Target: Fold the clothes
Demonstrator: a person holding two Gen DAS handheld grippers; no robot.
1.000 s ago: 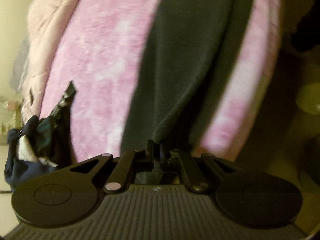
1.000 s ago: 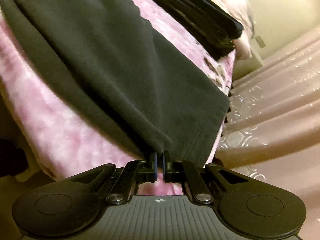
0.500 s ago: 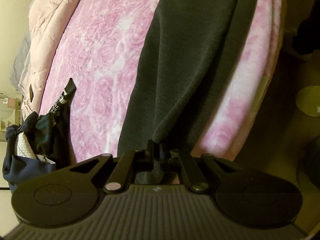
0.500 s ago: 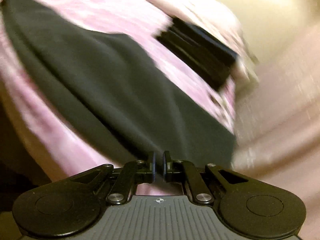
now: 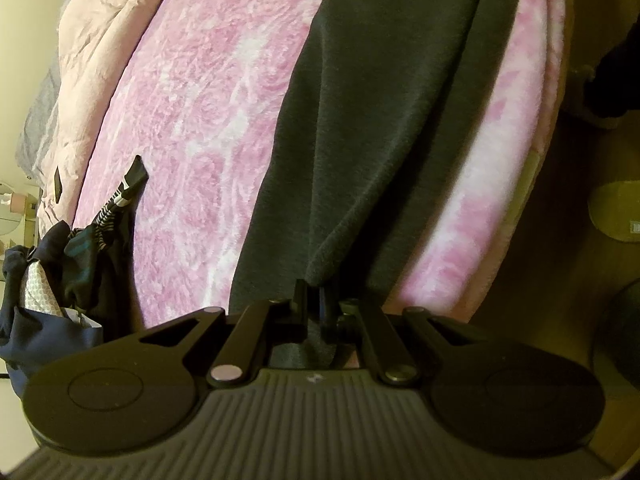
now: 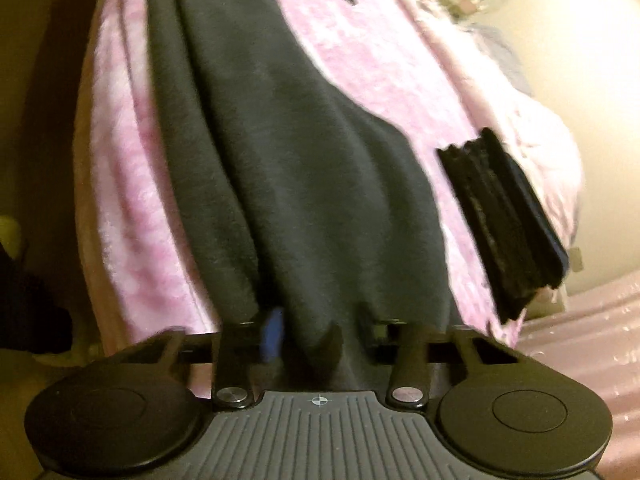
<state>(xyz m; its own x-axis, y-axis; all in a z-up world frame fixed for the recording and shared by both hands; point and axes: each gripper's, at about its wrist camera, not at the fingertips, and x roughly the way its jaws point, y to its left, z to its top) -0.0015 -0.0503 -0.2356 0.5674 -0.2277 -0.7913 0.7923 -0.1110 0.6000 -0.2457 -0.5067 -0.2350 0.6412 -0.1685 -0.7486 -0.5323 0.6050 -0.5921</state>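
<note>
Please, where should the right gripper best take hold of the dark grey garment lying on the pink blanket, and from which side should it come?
Probably at the near hem of the dark grey garment, coming in from the bed's edge. There the cloth hangs past the pink blanket in loose folds, so an edge is free to pinch. The right gripper is open around it; the left gripper already pinches another part.

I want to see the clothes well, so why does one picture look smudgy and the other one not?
Left wrist view: sharp, the fluffy pink blanket and the dark garment show texture, though dim and yellowish. Right wrist view: smeared by motion, the stack of folded clothes and the right gripper fingers look fuzzy. Both views bend at the edges, with dark corners.
</note>
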